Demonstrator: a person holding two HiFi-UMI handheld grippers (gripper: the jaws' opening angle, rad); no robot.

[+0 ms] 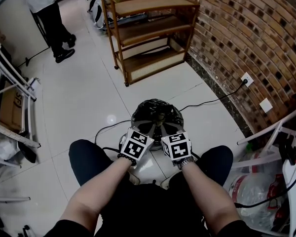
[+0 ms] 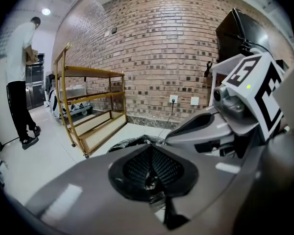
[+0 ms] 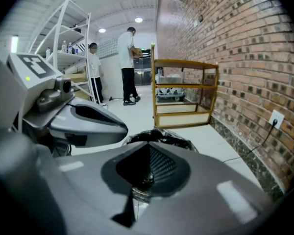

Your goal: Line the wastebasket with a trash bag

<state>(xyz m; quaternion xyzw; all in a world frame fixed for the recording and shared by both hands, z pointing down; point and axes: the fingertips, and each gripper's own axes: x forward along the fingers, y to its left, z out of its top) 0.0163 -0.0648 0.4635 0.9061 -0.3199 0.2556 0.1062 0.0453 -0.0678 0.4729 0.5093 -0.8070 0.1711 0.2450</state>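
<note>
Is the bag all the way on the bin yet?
Nearly. Done: the shiny black plastic trash bag is spread over the far rim of the round wastebasket. In hand: the left gripper and right gripper look shut on the bag's near edge. Left: stretching that edge over the near rim and letting go.

- I'm seeing a wooden shelf unit (image 1: 148, 31) standing against the brick wall (image 1: 246, 28).
- A black cord (image 1: 212, 101) is running across the white floor tiles (image 1: 84, 98) up to a wall outlet (image 1: 246, 79).
- A person in dark trousers (image 1: 54, 19) is standing at far left, well apart from the shelf unit.
- In the right gripper view, a second person (image 3: 94, 72) is standing beside tall white shelving (image 3: 68, 48).
- A white rack (image 1: 19, 85) is holding what I'm reading as a cardboard box (image 1: 10, 107).
- Clear plastic bags (image 1: 251, 189) are lying at my right.
</note>
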